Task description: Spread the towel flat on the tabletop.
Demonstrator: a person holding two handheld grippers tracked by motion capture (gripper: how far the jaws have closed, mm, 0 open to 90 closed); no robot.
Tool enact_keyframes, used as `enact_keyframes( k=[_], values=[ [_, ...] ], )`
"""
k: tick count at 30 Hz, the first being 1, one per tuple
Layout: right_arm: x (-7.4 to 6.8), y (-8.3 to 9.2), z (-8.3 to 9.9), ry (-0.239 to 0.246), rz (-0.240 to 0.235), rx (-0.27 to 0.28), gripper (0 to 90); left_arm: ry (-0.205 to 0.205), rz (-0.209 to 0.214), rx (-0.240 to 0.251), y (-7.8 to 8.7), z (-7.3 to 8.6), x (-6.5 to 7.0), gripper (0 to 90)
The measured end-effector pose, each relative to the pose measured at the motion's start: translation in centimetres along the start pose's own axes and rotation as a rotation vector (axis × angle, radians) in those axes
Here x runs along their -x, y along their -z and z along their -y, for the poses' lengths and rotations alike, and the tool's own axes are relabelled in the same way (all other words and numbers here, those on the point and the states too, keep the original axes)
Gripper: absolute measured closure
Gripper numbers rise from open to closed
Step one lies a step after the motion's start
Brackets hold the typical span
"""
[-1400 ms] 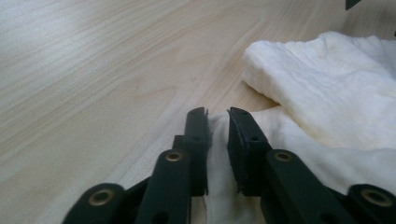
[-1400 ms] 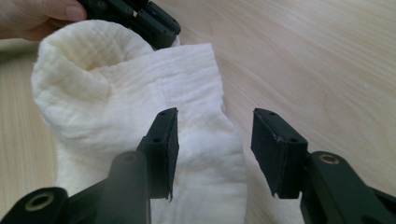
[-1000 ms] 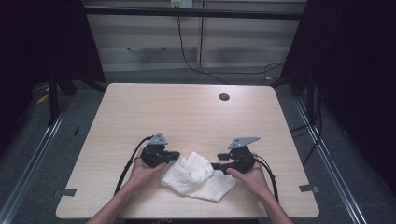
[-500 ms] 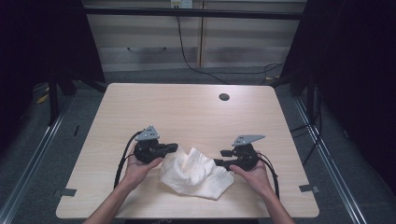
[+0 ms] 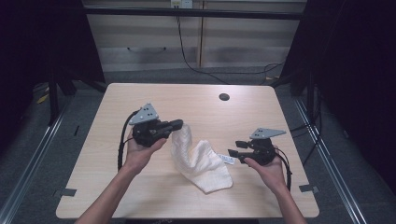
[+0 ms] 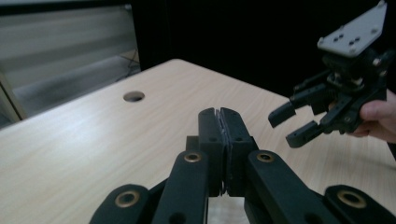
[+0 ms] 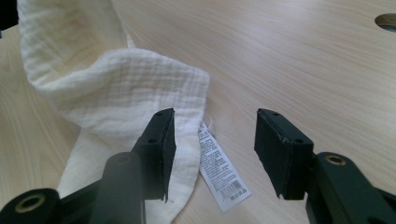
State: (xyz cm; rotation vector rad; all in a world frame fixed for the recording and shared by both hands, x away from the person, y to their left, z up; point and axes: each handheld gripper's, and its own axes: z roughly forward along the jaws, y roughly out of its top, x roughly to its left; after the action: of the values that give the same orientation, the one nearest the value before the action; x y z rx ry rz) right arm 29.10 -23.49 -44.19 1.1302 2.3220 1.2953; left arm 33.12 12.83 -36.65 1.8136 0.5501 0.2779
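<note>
A cream waffle-weave cloth (image 5: 201, 161) lies on the wooden table (image 5: 271, 116), one end pulled up off it. My left gripper (image 5: 180, 124) is shut on that raised end and hangs above the table; in the left gripper view its jaws (image 6: 219, 114) are pressed together. My right gripper (image 5: 236, 148) stands open just right of the cloth, low over the table, and its jaws have just opened a little wider. In the right gripper view (image 7: 215, 121) the cloth (image 7: 116, 88) and its white care label (image 7: 219, 168) lie below and between the jaws, untouched.
A round cable hole (image 5: 224, 97) sits near the table's far edge. Bare tabletop lies behind and to both sides of the cloth. The right gripper (image 6: 292, 126) also appears at the right of the left gripper view. Dark floor and rails surround the table.
My left gripper has risen and drawn one end of the cloth up and to the left. My right gripper has let go of the cloth, moved right and now stands open.
</note>
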Motion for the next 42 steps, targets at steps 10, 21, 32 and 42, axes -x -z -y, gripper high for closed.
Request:
enact_keyframes(
  k=[10,21,32,42],
  values=[
    [-0.4,-1.2,-0.3,0.003,-0.02,-0.022,47.6,0.02,-0.113,0.068,6.3,-0.3,-2.6,88.6],
    [-1.3,-3.6,-0.8,0.012,-0.063,-0.057,48.9,0.135,-0.187,-0.013,7.4,5.7,-5.7,88.6],
    [-3.3,-11.9,-4.5,0.059,-0.183,-0.105,52.6,0.203,-0.218,-0.059,7.3,8.5,-7.6,88.5],
    [-3.2,-19.9,-7.7,0.019,-0.24,-0.154,49.0,0.198,-0.21,-0.074,7.1,8.8,-7.6,88.4]
  ],
)
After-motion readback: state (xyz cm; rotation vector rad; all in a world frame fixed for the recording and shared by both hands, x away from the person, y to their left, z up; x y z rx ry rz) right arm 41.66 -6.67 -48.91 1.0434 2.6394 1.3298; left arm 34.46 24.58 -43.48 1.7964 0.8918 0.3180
